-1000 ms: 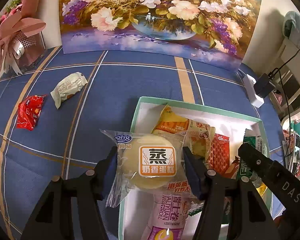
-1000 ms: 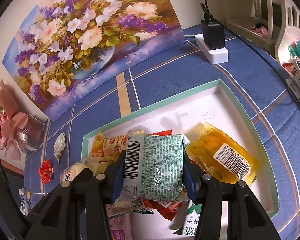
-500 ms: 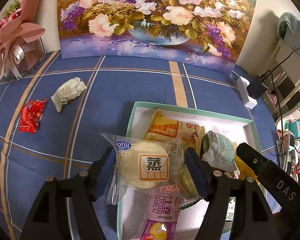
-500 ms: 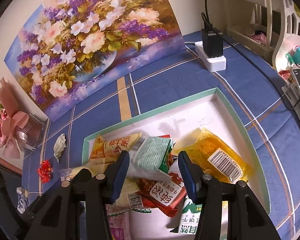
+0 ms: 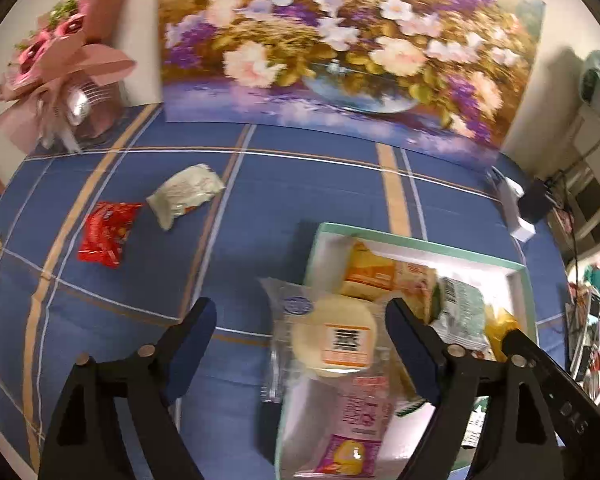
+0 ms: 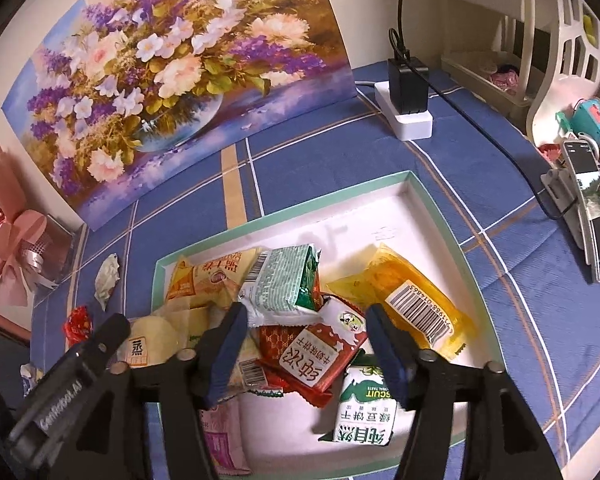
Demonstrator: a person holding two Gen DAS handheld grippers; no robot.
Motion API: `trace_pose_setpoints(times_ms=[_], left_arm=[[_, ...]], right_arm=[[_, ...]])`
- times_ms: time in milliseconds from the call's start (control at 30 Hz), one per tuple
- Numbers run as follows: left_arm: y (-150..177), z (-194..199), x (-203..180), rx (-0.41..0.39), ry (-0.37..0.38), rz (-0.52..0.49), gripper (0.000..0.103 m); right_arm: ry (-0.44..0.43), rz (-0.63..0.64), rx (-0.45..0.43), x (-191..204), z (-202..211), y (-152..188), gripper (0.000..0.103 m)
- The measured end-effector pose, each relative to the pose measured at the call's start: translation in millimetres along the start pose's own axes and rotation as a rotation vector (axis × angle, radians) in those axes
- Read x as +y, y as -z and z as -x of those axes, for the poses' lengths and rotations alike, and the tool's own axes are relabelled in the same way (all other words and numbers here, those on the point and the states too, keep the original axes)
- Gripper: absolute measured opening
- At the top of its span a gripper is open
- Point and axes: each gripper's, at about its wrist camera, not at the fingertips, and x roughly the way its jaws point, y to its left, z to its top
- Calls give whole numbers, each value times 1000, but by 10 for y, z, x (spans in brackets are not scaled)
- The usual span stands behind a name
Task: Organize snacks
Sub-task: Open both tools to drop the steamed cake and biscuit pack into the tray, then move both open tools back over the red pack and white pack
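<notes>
A white box with a green rim (image 5: 420, 242) (image 6: 284, 210) holds several snack packs. My left gripper (image 5: 300, 336) is open above the box's left edge; the round steamed cake pack (image 5: 332, 340) (image 6: 148, 340) lies loose below it, partly over the rim. My right gripper (image 6: 304, 344) is open and empty above the pile. The green-and-white pack (image 6: 284, 282) (image 5: 458, 312) lies on top of the pile just beyond it. A red pack (image 5: 108, 232) (image 6: 77, 322) and a white pack (image 5: 184, 194) (image 6: 107, 280) lie on the blue cloth left of the box.
A flower painting (image 5: 340, 48) stands at the back. A pink bouquet (image 5: 60, 72) is at the back left. A white power strip with a black charger (image 6: 406, 98) and a phone on a stand (image 6: 588, 208) sit to the right.
Both grippers have opened. The left let go of the steamed cake pack into the box edge and shifted left; the right released the green-and-white pack onto the pile and drew back.
</notes>
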Motion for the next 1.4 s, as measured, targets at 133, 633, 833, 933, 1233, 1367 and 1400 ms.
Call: trace_pose_setpoints(times_ms=[133,633,833,933,1233,1367,1400], left_arm=[[-20,9,114,-5,-34,30,95],[-33,59,321,-33,-132,67,103],[-28,71,316,-30,-135,56,103],[-29,95,305,-36,-133,43,103],[-56,182,406,-47,-138,29,103],[-73,210,531,-50,-151,45,103],[-84,215,572,-50,-154,51,103]], right_arm=[[1,21,-3,35,27,41,78],[-8,69,-22,154,70,105,103],[-10,69,-17,158,64,112,103],[-10,71,-20,165,73,115,103],[-9,89,-39,268,142,139,103],[-6,109,-34,347,130,165,103],[-4,113,-36,361,129,171,103]])
